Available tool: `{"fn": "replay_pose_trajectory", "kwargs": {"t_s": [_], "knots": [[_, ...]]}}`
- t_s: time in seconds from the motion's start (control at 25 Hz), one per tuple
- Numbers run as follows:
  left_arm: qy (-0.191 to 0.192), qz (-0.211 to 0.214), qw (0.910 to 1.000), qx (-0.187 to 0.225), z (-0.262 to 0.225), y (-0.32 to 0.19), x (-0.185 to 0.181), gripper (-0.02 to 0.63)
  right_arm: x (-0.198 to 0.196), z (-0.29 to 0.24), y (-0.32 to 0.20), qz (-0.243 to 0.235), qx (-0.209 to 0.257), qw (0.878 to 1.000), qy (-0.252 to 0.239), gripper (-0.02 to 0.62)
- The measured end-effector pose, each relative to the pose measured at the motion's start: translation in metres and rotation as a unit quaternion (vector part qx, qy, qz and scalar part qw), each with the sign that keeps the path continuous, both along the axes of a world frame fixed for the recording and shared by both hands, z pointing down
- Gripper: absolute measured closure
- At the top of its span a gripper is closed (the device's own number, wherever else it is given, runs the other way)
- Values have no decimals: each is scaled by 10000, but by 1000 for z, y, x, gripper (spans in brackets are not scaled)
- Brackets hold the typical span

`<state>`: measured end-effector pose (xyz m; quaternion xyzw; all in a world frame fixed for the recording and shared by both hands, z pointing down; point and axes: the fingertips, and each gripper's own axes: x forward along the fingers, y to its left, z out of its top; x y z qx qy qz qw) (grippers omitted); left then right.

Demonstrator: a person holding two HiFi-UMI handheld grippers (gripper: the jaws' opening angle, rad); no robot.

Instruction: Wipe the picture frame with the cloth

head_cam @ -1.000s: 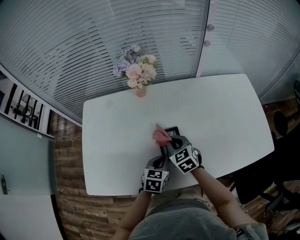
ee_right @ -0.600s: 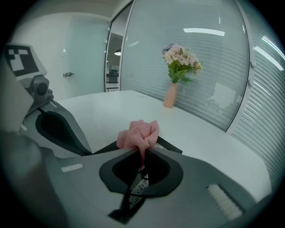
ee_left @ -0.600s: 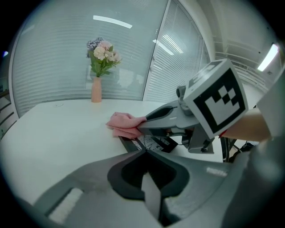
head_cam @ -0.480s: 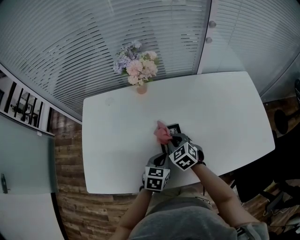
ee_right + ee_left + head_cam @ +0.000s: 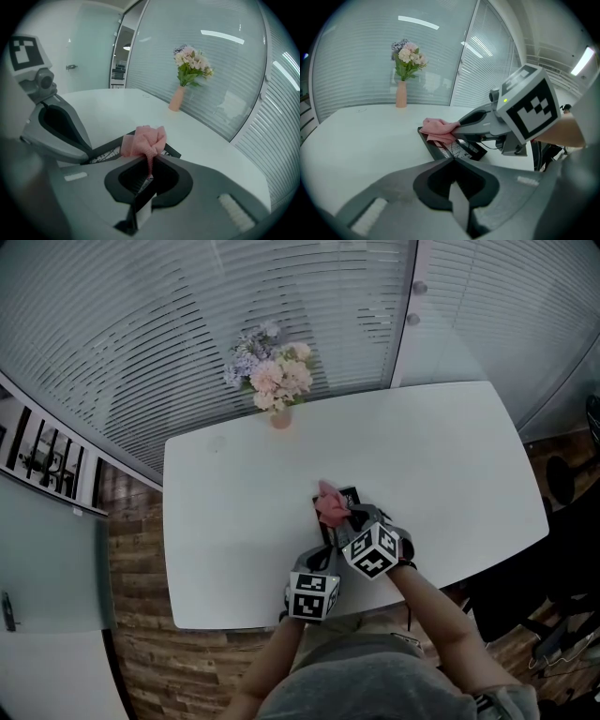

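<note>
A small black picture frame [image 5: 348, 497] lies on the white table [image 5: 441, 456] near its front edge. My right gripper [image 5: 345, 516] is shut on a pink cloth [image 5: 330, 504], and the cloth rests bunched on the frame's glass. In the right gripper view the cloth [image 5: 143, 140] sticks out past the jaw tips [image 5: 152, 159] onto the frame [image 5: 105, 152]. My left gripper [image 5: 322, 557] is shut on the frame's near edge; in its own view the frame [image 5: 464, 149] runs into its closed jaw tips [image 5: 452, 160].
A vase of pink and lilac flowers [image 5: 277, 381] stands at the table's far edge, against a glass wall with blinds. The table's front edge is close below both grippers. A wooden floor shows at the left.
The right gripper and the pink cloth have slid a little to the right and away along the frame. The left gripper has stayed in place.
</note>
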<state>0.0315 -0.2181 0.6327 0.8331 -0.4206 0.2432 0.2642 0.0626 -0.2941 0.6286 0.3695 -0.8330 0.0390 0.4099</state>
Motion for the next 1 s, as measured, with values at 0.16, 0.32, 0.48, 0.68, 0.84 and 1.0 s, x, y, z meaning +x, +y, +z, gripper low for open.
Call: {"fn": "replay_pose_trajectory", "kwargs": {"t_s": [0.16,0.32,0.48,0.68,0.84,1.0], "knots": [[-9,-13,10000,6,0,0,0,604,10,-2,0,63,49,9999,119,580],[-4,-21,10000,-1,1,0,1,604,22,-4,-1,210,108,9996,169,580],[-5,-44,10000,20,0,-1,0,604,36,-7,-4,439,165,9987,187,580],[1,-54,10000,4,0,0,-1,604,43,-7,-2,533,128,9983,176,580],[1,-54,10000,11,-1,0,-1,604,41,-11,-2,540,199,9982,142,580],[-21,-88,10000,24,-2,0,-3,604,42,-24,2,585,330,9977,-8,579]]}}
